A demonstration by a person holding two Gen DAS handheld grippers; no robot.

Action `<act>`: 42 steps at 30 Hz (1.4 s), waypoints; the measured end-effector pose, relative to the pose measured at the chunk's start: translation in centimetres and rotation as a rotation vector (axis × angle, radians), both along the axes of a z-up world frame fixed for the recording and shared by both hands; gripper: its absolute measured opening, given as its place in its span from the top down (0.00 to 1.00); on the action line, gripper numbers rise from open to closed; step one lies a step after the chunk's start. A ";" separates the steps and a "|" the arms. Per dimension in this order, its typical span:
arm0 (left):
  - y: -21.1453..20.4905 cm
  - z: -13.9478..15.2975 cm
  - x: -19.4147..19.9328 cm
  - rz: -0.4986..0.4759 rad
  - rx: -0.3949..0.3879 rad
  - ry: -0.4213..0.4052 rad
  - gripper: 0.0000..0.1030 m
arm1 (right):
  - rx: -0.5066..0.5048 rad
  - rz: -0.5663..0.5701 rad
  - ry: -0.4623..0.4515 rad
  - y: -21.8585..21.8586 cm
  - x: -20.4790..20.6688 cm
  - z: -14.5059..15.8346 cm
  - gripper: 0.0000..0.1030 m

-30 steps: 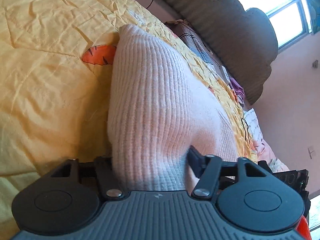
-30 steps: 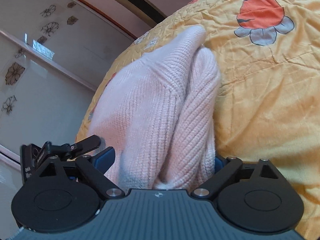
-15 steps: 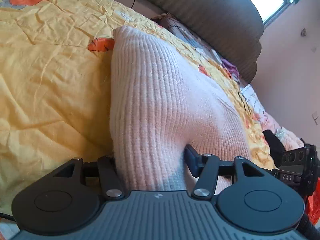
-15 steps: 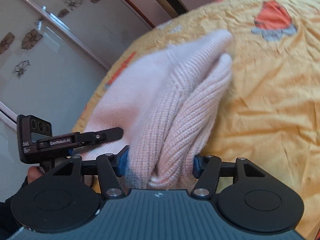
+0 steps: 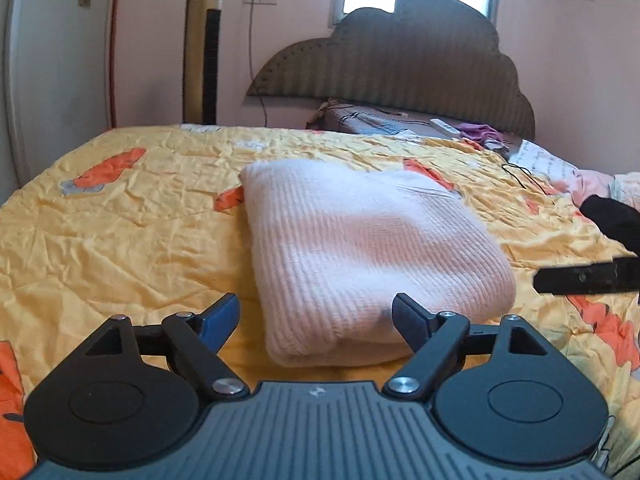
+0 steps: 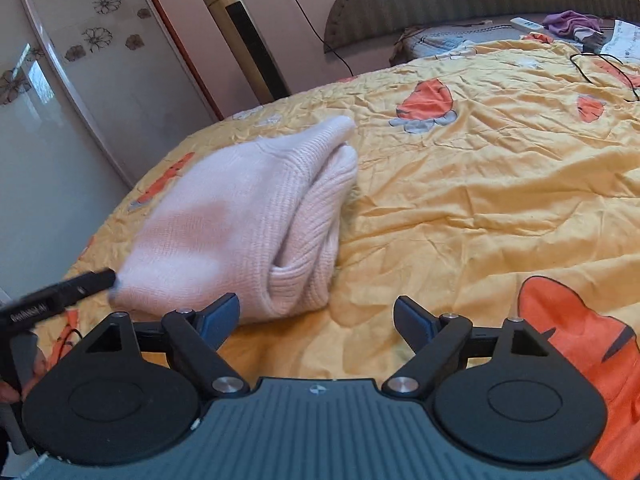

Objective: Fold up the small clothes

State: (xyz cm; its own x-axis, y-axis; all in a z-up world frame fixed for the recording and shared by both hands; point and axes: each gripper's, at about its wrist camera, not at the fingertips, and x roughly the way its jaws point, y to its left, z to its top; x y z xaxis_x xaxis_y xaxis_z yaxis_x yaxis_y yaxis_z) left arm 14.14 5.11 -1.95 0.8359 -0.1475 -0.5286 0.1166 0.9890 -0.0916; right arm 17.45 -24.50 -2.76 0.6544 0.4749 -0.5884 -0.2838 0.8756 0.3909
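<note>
Left wrist view: my left gripper (image 5: 316, 316) hovered with fingers spread wide and empty, just short of the folded pink sweater (image 5: 360, 256), which lay flat on the yellow bedspread (image 5: 120, 232). Right wrist view: my right gripper (image 6: 316, 316) was equally wide, holding nothing, beside the sweater's rolled edge. The fold looked complete, hence both releases.

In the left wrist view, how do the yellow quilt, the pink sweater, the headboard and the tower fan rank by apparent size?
1. Yellow quilt
2. Pink sweater and headboard: too alike, and the sweater is nearer.
3. Tower fan
</note>
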 end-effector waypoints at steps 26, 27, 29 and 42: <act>-2.9 -1.4 2.0 0.023 0.022 0.142 0.03 | 0.051 -0.037 0.037 1.2 2.7 0.6 0.34; -3.0 -1.4 2.2 0.024 0.028 0.140 0.03 | 0.073 -0.056 0.006 0.7 2.5 1.4 0.34; -3.5 -1.7 2.9 0.029 0.053 0.149 0.03 | 0.116 -0.051 -0.040 0.5 3.1 3.0 0.28; -2.2 -3.5 4.9 0.021 0.001 0.200 0.00 | -0.228 0.164 -0.067 10.8 9.6 -0.5 0.16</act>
